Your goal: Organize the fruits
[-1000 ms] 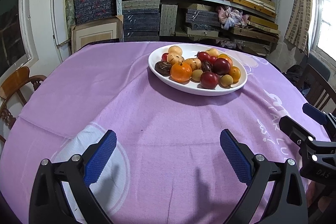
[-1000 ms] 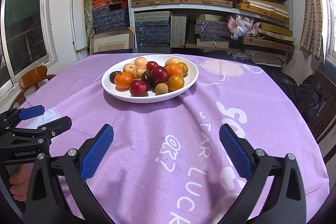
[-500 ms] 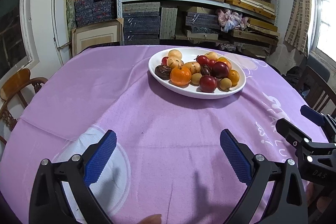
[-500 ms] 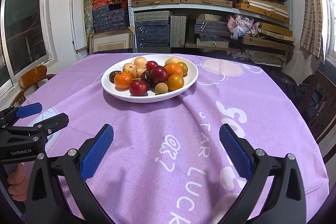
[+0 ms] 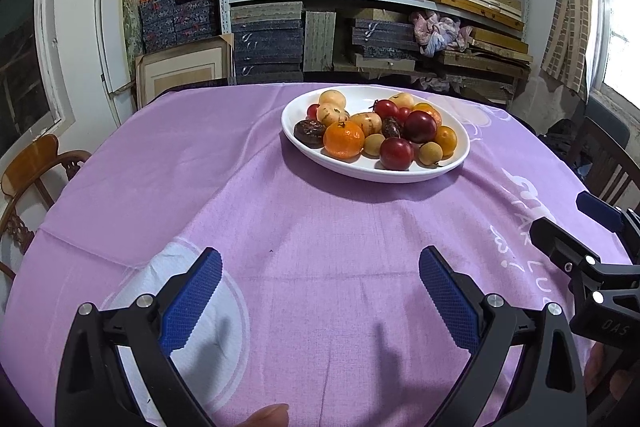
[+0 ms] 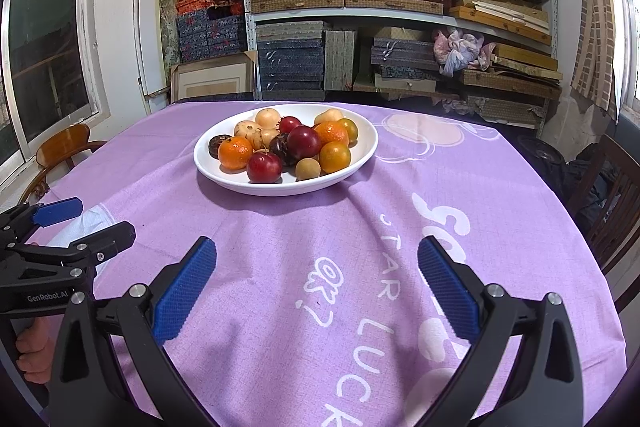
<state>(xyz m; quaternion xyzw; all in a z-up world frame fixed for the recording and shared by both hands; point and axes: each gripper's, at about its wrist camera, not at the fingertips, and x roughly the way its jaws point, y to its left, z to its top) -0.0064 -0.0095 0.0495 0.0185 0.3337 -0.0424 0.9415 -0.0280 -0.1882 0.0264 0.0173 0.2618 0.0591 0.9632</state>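
- All the fruits [image 5: 374,133] are seen heaped together in the white dish [image 5: 460,163], which is set toward the far edge of the worktop [image 5: 320,247]; none is seen loose on the purple cloth.
- Both the left tongs [image 5: 320,273] and the right tongs [image 6: 316,267] are held spread wide, nothing between them, near the worktop's near edge, well apart from the dish.
- Such a scene fits fruit gathered into the dish as well as fruit waiting to be sorted out of it; which one cannot be told.

Bare tablecloth [image 6: 304,227] between both grippers and white dish [image 6: 360,163]; fruits [image 6: 304,143] packed touching, little gap between.
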